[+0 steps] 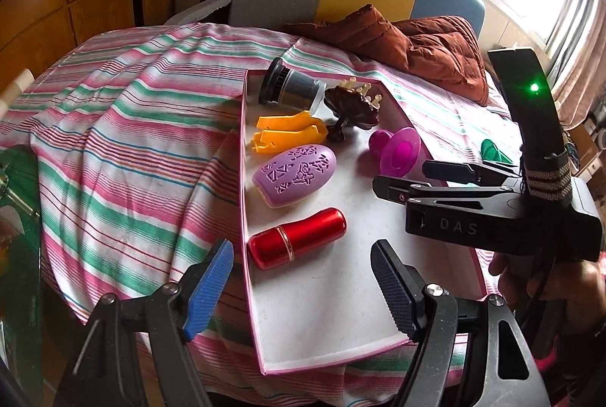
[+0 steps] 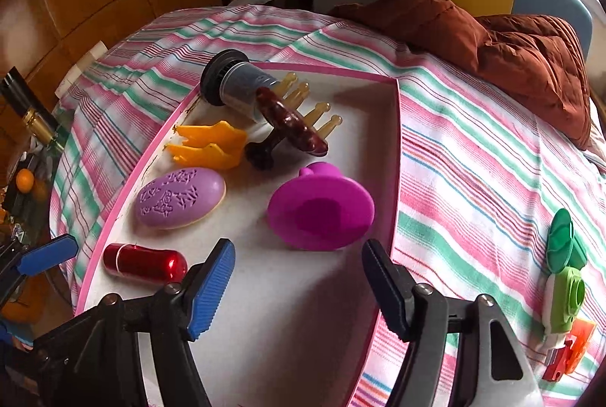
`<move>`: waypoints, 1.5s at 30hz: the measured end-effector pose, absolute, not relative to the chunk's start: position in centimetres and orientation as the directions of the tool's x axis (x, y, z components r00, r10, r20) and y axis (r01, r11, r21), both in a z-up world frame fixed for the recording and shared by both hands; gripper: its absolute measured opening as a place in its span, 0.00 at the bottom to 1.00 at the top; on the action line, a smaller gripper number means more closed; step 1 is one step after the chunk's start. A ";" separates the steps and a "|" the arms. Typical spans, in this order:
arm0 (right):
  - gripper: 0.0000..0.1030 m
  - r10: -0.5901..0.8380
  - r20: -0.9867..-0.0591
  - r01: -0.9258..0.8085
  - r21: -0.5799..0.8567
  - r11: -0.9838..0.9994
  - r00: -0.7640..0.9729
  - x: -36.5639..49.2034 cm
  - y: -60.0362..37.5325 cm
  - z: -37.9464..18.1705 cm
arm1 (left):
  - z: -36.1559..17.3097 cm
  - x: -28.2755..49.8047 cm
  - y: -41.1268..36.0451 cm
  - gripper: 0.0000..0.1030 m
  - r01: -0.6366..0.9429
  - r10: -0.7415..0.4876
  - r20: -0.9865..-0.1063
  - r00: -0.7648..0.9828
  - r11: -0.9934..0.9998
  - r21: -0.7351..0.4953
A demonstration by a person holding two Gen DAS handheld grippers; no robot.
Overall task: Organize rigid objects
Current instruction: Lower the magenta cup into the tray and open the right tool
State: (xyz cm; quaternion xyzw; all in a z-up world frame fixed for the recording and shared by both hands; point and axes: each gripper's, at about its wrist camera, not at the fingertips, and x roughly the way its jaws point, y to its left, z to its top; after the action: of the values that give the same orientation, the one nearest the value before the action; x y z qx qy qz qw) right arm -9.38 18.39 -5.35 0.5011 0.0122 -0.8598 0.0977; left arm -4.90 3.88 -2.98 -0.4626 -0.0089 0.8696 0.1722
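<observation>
From the left claw (image 1: 303, 287), wide open and empty, the red tube (image 1: 297, 237) lies slantwise just ahead in the tray (image 1: 322, 335).

The right claw (image 2: 297, 287), open and empty, sits nearest the purple cup (image 2: 322, 208); green toys (image 2: 564, 270) wait outside, off right.

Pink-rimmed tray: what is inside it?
Inside the tray: red tube, lilac oval, orange clips, magenta funnel, brown massager, grey jar. The jar's far end is covered.
</observation>
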 end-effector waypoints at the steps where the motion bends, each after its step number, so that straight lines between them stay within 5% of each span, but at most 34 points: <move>1: 0.68 -0.157 -0.863 0.179 0.079 -0.981 -0.479 -9.2 18.4 -5.3 | -2.9 -4.8 3.9 0.73 -0.293 0.307 -0.801 -0.514 -0.940 -0.172; 45: 0.71 -0.014 -0.818 -0.005 0.020 -1.000 -0.575 -4.5 27.5 -2.0 | -1.9 -2.9 5.9 0.73 -0.341 0.293 -0.796 -0.530 -0.933 -0.117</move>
State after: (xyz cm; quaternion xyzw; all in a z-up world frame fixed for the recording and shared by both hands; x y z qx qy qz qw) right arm -4.49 27.49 -1.98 0.4611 -0.0103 -0.8873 0.0024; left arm -2.91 5.92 -1.86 -0.4499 0.0266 0.8741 0.1812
